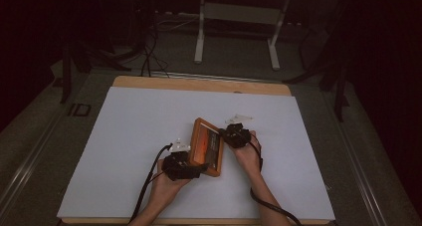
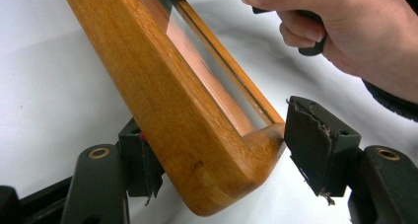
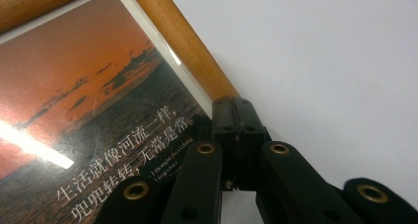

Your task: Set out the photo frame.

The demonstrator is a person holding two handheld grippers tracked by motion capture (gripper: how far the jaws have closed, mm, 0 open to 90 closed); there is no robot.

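Wooden picture frame (image 1: 208,147) sits between the two grippers on the white sheet (image 1: 124,136) that covers the table, propped up off the sheet rather than lying flat. It holds a print of an orange sunset over dark water with lines of white lettering (image 3: 123,150) along the bottom, behind a clear pane that throws back a streak of light. The right gripper (image 1: 235,135) is at the frame's far right side, and in the right gripper view its black jaws are clenched tight together just where the frame's wooden edge (image 3: 182,51) runs down to them, nipping that edge; the print lies to the left of the jaws and bare white sheet to their right. The left gripper (image 1: 185,167) is at the frame's near left corner. In the left gripper view the rounded wooden corner (image 2: 222,179) lies between the jaws: the left jaw's pad is against the frame's broad outer side, while the right jaw's pad, torn at its edges, stands at the corner's tip, just touching it or a hair off, so no firm clamp shows. Beyond the frame in that view, the person's right hand (image 2: 345,31) grips the other gripper's handle.
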